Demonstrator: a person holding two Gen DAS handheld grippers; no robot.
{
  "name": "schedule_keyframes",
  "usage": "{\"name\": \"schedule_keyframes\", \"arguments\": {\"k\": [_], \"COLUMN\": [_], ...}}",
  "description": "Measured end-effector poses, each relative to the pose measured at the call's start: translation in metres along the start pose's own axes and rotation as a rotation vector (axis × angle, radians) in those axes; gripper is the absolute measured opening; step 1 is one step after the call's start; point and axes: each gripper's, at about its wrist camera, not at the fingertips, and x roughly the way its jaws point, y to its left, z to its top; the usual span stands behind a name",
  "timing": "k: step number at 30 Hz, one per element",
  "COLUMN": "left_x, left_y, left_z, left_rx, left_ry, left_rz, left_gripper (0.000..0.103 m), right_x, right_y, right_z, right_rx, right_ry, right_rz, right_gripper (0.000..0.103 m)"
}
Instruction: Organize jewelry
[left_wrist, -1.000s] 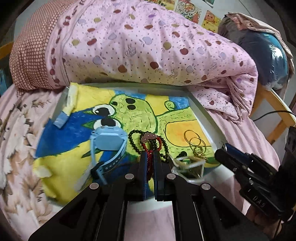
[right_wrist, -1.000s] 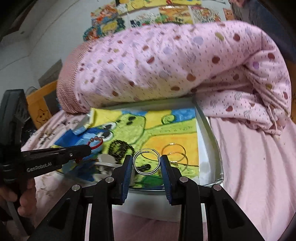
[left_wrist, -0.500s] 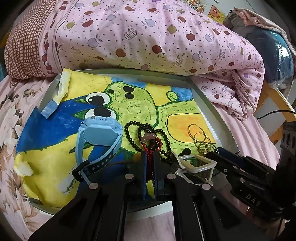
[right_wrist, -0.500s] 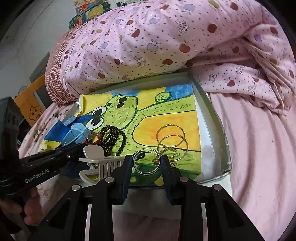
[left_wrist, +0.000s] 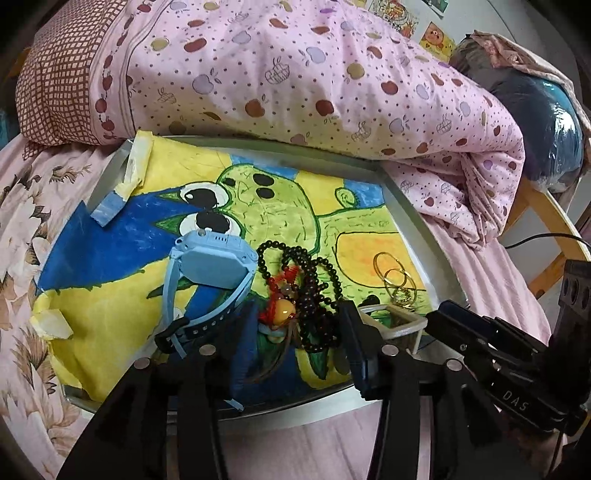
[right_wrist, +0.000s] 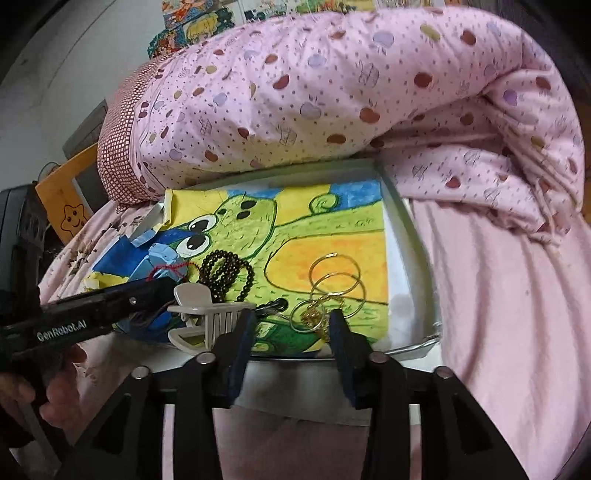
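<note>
A metal tray (left_wrist: 417, 225) lined with a frog drawing lies on the bed. My left gripper (left_wrist: 299, 325) is open over a red bead bracelet with an amber bead (left_wrist: 282, 308), which lies on the drawing beside a dark bead strand (left_wrist: 314, 291) and a light blue watch (left_wrist: 212, 266). My right gripper (right_wrist: 293, 323) is open around a silver ring (right_wrist: 308, 317) lying on the drawing next to gold hoops (right_wrist: 334, 275). A white hair claw (right_wrist: 207, 317) sits at the tray's front edge, between the grippers.
A rolled pink apple-print quilt (left_wrist: 295, 74) presses against the tray's far edge. The pink sheet (right_wrist: 498, 314) spreads to the right. A wooden chair frame (left_wrist: 546, 229) stands at the far right, and an orange board with a star (right_wrist: 70, 206) at the far left.
Both grippers have opened. The red bracelet dropped from the left fingers onto the drawing, and the silver ring left the right fingers and lies by the gold hoops. Both grippers moved closer to the tray.
</note>
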Motion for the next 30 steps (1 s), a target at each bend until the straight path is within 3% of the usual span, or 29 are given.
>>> {"name": "schedule_keyframes", "arguments": {"k": [3,9,13,16,20,22,30], "left_x": [-0.008,-0.022,-0.035,-0.045,-0.062,-0.072,-0.116], "left_y": [-0.003,-0.015,-0.019,-0.019,-0.018,-0.015,-0.017], "left_z": [0.002,0.006,0.006,0.008,0.011,0.011,0.01], "left_rx": [-0.001,0.036,0.046,0.052,0.054,0.041,0.045], "left_ry": [-0.029,-0.075,-0.107,-0.133,-0.171,-0.194,-0.277], "left_rz": [-0.009,-0.007,0.005,0.012,0.031,0.036,0.058], "left_gripper": [0.055,0.057,0.076,0.082,0.086,0.101,0.101], "right_x": [-0.01,-0.028,-0.042,-0.053,-0.069,-0.081,-0.125], "right_y": [-0.001,-0.005,-0.004,-0.002,0.002,0.005,0.024], "right_z": [0.002,0.009,0.012,0.016,0.02,0.023,0.031], "right_rx": [0.002,0.019,0.03,0.034,0.048,0.049,0.028], "right_ry": [-0.033,-0.094,-0.14,-0.173,-0.223,-0.253,-0.318], "right_rz": [-0.012,-0.039,-0.063,-0.083,-0.107,-0.111,-0.143], "right_gripper": [0.049,0.064,0.079,0.082,0.102,0.102,0.103]}}
